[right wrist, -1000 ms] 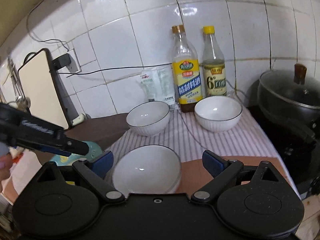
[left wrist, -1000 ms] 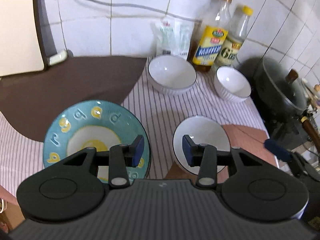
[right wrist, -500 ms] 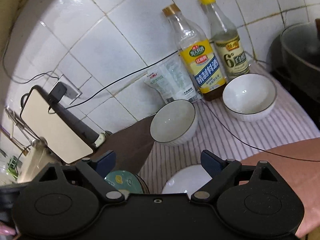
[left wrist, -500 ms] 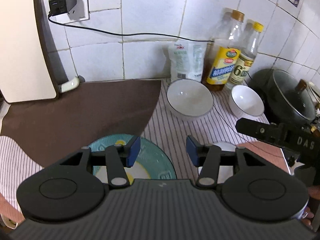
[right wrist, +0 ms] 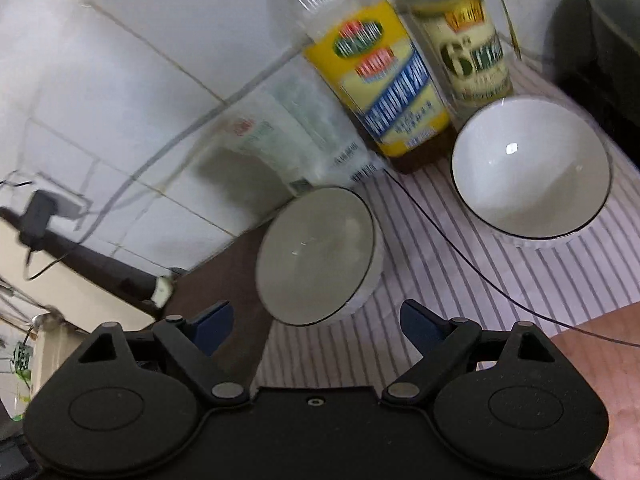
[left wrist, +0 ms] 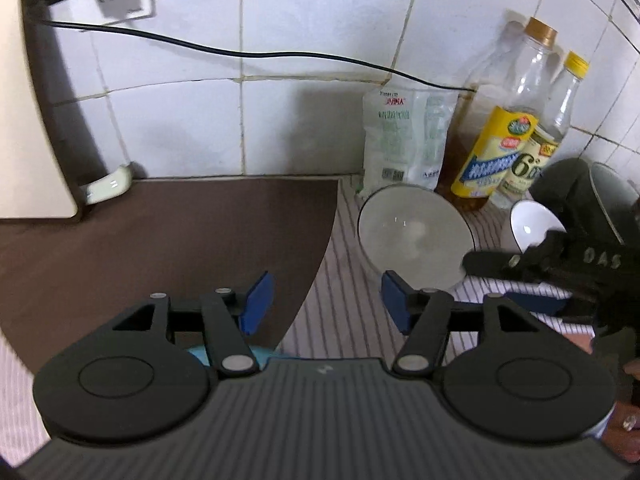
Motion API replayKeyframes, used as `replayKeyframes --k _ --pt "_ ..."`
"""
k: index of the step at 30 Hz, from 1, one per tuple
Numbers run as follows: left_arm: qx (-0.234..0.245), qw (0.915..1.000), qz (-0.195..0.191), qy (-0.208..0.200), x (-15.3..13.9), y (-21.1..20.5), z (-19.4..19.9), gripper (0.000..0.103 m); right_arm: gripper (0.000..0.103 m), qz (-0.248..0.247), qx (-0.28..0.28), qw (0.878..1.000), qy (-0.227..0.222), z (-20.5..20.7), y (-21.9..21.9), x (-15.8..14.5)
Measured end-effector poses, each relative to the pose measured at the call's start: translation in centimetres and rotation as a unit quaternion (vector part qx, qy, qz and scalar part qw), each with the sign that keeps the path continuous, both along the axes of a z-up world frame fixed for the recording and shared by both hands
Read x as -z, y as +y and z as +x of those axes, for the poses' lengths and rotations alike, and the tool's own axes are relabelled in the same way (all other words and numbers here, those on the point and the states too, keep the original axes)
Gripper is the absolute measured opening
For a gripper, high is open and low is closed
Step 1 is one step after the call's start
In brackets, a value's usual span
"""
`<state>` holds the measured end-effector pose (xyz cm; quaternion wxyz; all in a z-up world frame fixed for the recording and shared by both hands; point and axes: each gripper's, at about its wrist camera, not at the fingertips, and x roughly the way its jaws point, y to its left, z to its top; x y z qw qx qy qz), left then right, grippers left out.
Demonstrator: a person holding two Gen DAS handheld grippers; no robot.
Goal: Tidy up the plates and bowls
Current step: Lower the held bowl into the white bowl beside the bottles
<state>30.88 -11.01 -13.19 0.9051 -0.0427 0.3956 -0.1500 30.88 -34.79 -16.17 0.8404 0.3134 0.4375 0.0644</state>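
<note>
My left gripper [left wrist: 326, 304] hangs over the edge of the brown mat, its jaws opening with nothing between the blue pads. Only a teal sliver of the plate [left wrist: 264, 354] shows beneath it. A white bowl [left wrist: 412, 236] sits just ahead and to the right. A second white bowl [left wrist: 536, 226] is partly hidden behind my right gripper [left wrist: 508, 280]. In the right wrist view the right gripper [right wrist: 316, 326] is open and empty. The near bowl [right wrist: 316, 256] lies just beyond its fingertips, untouched, and the other bowl [right wrist: 532, 172] stands further right.
An oil bottle [right wrist: 392, 80], a vinegar bottle [right wrist: 472, 56] and a plastic bag [right wrist: 296, 128] stand against the tiled wall behind the bowls. A dark pot [left wrist: 600, 200] is at the right and a cutting board [left wrist: 24, 120] leans at the left. A thin cable [right wrist: 460, 256] crosses the striped cloth [left wrist: 344, 320].
Both grippers have moved forward toward the back wall. The teal plate and the nearest bowl have slipped under the left gripper, whose jaws have widened. The right view has rolled and closed in on the back bowls.
</note>
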Motion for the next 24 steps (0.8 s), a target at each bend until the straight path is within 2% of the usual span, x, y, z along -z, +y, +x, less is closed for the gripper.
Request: replayKeyframes --k 5,7,9,11,14,15,16,17,18,19,20,24 --pt "-0.025 0.9993 -0.024 0.013 2.2 -0.9 3.7 0.063 0.091 -0.023 0.024 0.999 0.023 2.5 0.0 1.3" --pt "-0.029 0.9988 -0.028 0.027 3.3 -1.3 5.0 0.063 0.087 -0.032 0.029 0.999 0.022 3.2 0.0 1.7" --pt "-0.028 0.9979 -0.032 0.048 4.5 -1.7 6.1 0.063 0.076 -0.03 0.033 0.999 0.023 3.7 -0.1 2.1" --pt "-0.022 0.9971 -0.041 0.061 5.2 -1.9 6.6 0.063 0.06 -0.032 0.038 0.999 0.022 4.0 -0.2 2.3" --pt "-0.01 0.9969 -0.038 0.068 5.7 -2.5 7.0 0.058 0.043 -0.033 0.043 0.998 0.017 4.0 -0.2 2.5" --pt "-0.003 0.9969 -0.038 0.069 5.8 -2.8 7.0 0.052 0.041 -0.034 0.042 0.998 0.017 4.0 -0.1 2.6" --pt "0.002 0.9965 -0.041 0.073 5.9 -3.0 7.1 0.043 0.033 -0.04 0.043 0.998 0.019 4.0 0.0 2.7" --pt "0.007 0.9961 -0.045 0.076 6.0 -3.1 7.0 0.04 0.023 -0.05 0.044 0.998 0.02 4.0 0.0 2.7" --pt "0.011 0.9955 -0.05 0.08 6.0 -3.3 7.0 0.033 0.021 -0.059 0.045 0.997 0.02 4.0 0.1 2.8" --pt "0.02 0.9943 -0.058 0.087 6.1 -3.4 6.9 0.02 0.02 -0.058 0.044 0.997 0.017 4.0 0.0 2.9" --pt "0.027 0.993 -0.066 0.094 6.0 -3.5 6.9 0.014 0.019 -0.054 0.044 0.997 0.015 3.9 0.0 2.9" --pt "0.029 0.9939 -0.05 0.094 6.1 -3.8 6.4 0.01 0.019 -0.041 0.04 0.998 0.007 3.4 -0.1 2.6"
